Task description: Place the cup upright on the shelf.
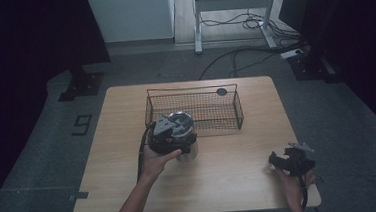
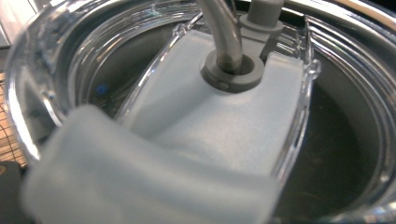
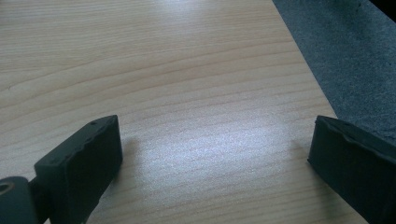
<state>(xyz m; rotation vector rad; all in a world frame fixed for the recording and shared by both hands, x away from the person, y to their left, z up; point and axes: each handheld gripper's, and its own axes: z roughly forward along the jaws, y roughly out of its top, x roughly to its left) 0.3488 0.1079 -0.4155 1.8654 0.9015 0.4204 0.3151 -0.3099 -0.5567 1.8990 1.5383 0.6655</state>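
A lidded tumbler (image 1: 184, 136) is covered by the left gripper (image 1: 170, 136), jaws' state indiscernible; right gripper (image 3: 210, 154) jaws are spread.

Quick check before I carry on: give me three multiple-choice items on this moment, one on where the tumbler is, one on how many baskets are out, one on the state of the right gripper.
1. Where is the tumbler?
A. Inside the wire basket
B. On the table just in front of the wire basket
C. On the floor

2. How many wire baskets are on the table?
A. One
B. Two
C. Three

3. What state is the right gripper in?
A. Shut on the tumbler
B. Shut on a cable
C. Open, with nothing in it

Answers:
1 B: in the high view it stands at the near side of the wire basket, under the left gripper.
2 A: a single dark mesh basket sits at the far middle.
3 C: the right gripper view shows its jaws wide apart over bare wood.
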